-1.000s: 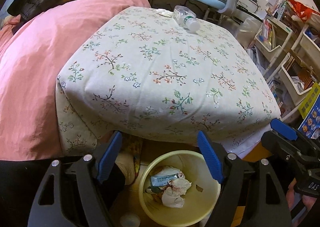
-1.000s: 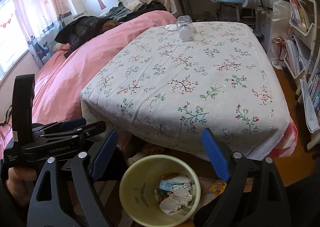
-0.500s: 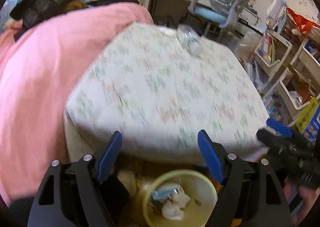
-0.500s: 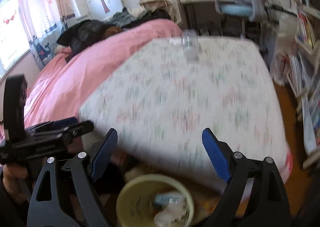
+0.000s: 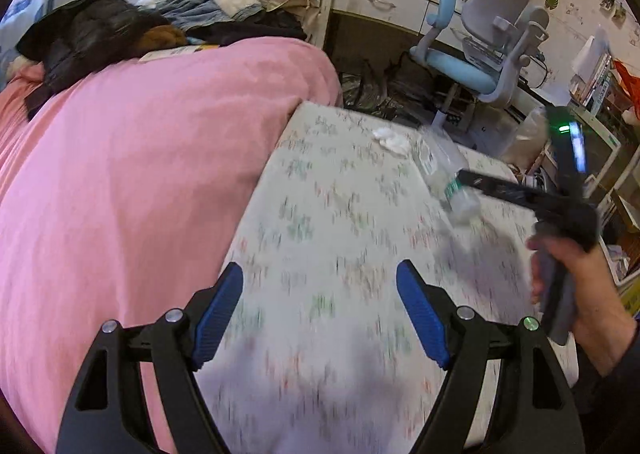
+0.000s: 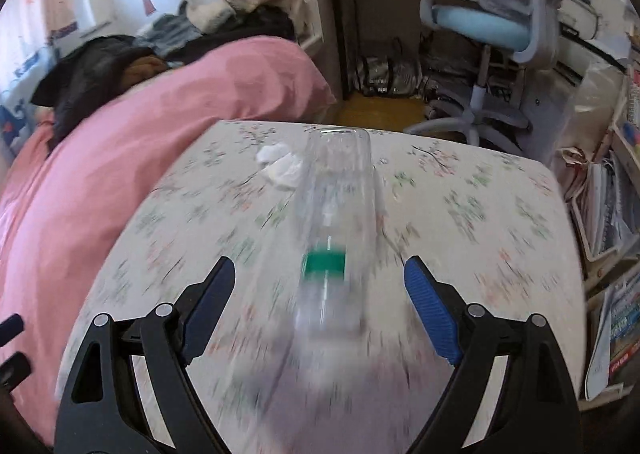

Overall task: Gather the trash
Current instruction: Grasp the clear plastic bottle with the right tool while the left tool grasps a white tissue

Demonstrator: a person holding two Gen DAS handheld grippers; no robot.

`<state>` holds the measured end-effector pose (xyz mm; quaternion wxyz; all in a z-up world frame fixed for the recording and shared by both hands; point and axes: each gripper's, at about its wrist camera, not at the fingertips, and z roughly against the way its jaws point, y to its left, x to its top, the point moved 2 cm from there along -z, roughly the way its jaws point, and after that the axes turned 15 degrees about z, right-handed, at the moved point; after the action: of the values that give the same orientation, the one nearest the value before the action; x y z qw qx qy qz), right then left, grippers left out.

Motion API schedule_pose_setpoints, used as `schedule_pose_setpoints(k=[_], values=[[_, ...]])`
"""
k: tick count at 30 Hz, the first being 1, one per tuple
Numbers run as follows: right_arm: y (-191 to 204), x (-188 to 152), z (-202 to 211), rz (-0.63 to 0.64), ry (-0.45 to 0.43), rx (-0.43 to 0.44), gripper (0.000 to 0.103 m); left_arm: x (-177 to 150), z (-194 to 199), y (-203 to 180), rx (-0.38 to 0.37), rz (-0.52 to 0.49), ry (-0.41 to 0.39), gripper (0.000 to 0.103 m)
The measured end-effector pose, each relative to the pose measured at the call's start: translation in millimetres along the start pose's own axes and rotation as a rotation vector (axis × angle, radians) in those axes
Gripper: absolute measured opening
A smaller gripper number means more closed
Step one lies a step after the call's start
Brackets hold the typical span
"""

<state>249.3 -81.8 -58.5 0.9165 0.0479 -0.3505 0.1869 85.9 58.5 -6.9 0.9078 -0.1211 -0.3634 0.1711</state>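
- Clear plastic, green label: the bottle (image 6: 332, 238) lies on its side on the floral cloth (image 6: 460, 238), blurred in both views, its length running away from the right camera.
- A crumpled white tissue (image 6: 280, 165) lies on the cloth just beside the bottle's far end, on the side toward the pink quilt (image 6: 132, 157).
- The right gripper (image 6: 320, 290) hangs over the bottle's near end with its blue pads wide apart; the bottle lies between them, touched by neither (blur hides the exact gap).
- The left gripper (image 5: 320, 310) is over bare cloth, well short of the bottle, jaws wide apart with nothing between them.
- In the left view a hand (image 5: 576, 286) grips the right tool's handle, whose tip reaches the bottle (image 5: 444, 169).
- The quilt borders the cloth on the side away from the chair (image 6: 480, 21).
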Motion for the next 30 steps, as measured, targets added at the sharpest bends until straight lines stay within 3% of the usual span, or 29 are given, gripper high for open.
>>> schedule_pose_setpoints(k=[4,5,9,13,18,20,21,23,24,26,30], values=[[-10,18,-48,0.029,0.028,0.024,0.078,37,-37,-17,-0.048,0.003,0.022,0.076],[-11,19,-56,0.061,0.051,0.025,0.058,45,-47,-22,-0.056,-0.002,0.026,0.076],[-24,7,-55,0.139,0.083,0.059,0.057,76,-104,-61,-0.066,-0.036,0.056,0.076],[-44,-41,-15,0.143,0.087,0.087,0.057,90,-171,-95,-0.051,-0.070,0.120,0.076],[-72,-76,17,0.070,0.079,0.108,0.058,92,-248,-135,0.068,-0.124,0.167,0.076],[-77,-80,16,0.055,0.075,0.107,0.059,92,-255,-143,0.108,-0.146,0.129,0.076],[-77,-84,11,0.057,0.081,0.117,0.059,92,-258,-148,0.134,-0.166,0.115,0.074],[-72,-89,12,0.092,0.068,0.105,0.058,92,-257,-150,0.128,-0.177,0.097,0.047],[-70,-90,12,0.106,0.066,0.102,0.057,92,-253,-150,0.091,-0.172,0.104,0.025],[-68,-91,13,0.097,0.061,0.138,0.057,92,-244,-143,0.035,-0.141,0.123,0.016],[-58,-91,18,0.066,0.059,0.199,0.057,74,-205,-121,-0.050,-0.106,0.139,0.013]])
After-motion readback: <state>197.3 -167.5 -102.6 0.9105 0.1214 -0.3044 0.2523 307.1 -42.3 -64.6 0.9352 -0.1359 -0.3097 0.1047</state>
